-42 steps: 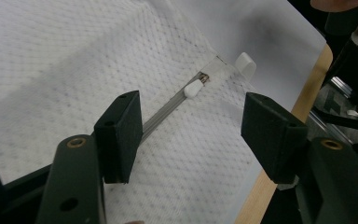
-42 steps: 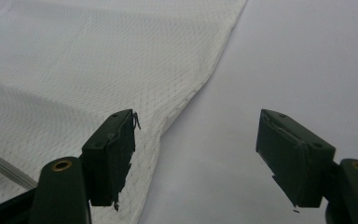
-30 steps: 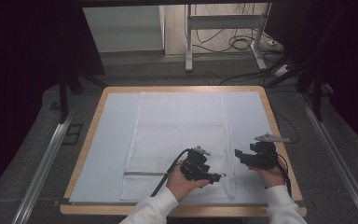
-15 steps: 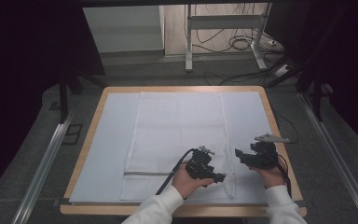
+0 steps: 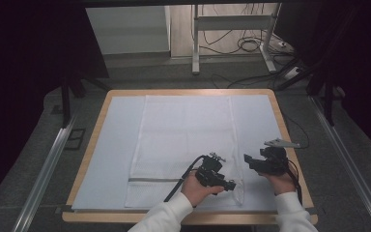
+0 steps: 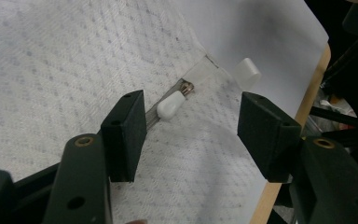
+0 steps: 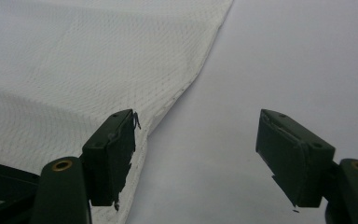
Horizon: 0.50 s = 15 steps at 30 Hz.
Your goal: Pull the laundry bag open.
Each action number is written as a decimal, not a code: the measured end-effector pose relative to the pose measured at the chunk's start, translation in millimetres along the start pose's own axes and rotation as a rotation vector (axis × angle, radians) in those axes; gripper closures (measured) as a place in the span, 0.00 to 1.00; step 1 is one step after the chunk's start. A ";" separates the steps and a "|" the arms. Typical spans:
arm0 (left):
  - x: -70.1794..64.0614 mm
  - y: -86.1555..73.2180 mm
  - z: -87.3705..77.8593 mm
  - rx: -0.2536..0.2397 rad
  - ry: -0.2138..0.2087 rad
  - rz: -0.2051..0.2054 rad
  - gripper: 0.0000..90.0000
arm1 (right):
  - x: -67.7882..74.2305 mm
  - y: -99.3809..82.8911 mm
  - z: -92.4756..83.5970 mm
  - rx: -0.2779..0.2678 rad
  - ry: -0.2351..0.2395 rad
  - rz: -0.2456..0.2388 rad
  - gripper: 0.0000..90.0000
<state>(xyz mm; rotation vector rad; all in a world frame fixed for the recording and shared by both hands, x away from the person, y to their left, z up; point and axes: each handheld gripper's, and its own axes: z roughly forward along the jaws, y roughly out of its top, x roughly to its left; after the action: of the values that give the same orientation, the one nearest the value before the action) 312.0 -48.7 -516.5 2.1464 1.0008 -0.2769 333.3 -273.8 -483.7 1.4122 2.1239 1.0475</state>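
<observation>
Mesh laundry bag (image 5: 183,145), white and flat, lies along the middle of the table with its zipper end toward the person. The left gripper (image 5: 229,185) hovers low over the bag's near right corner, its jaws apart with nothing pressed between them. They have just been closing a little, and they frame the white zipper pull (image 6: 169,106), which lies on the fabric at the end of the grey zipper (image 5: 149,180). In the left gripper view the pull sits closer to the left-hand jaw, untouched by either pad, and a small white cap-like piece (image 6: 247,73) rests on the sheet just past the bag's corner.

The right gripper (image 5: 247,159) is held just beside the bag's right edge, its jaws wide apart and empty. In the right gripper view one jaw stands over the hem of the mesh and the other over the bare sheet; whether that jaw touches the cloth cannot be told. The grey three-cornered plate sits on top of this gripper, and a cable trails from each tool toward the person's white sleeves (image 5: 166,215).

Beneath the bag a pale blue sheet (image 5: 111,154) covers the table, whose wooden rim (image 5: 89,154) shows all around. Beyond the table stand a metal frame (image 5: 232,34) and loose cables (image 5: 251,46) on the grey floor.
</observation>
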 end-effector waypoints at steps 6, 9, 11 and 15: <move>-0.7 0.5 3.1 0.008 -0.007 -0.001 0.49 | 0.2 0.3 -0.5 -0.002 0.001 -0.002 0.31; -1.9 0.7 4.7 0.008 -0.004 0.001 0.51 | 0.4 0.3 -0.4 -0.001 0.001 0.000 0.31; -2.6 1.4 5.7 0.007 -0.001 0.001 0.52 | 0.5 0.2 -0.1 -0.001 0.001 -0.002 0.31; -1.7 2.7 7.3 0.004 -0.010 -0.009 0.55 | 0.5 0.2 0.0 0.000 0.002 -0.002 0.31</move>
<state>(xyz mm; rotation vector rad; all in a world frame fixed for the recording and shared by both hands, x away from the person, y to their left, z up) 313.5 -56.0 -519.4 2.1422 1.0054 -0.2945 333.3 -273.3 -483.5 1.4096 2.1258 1.0491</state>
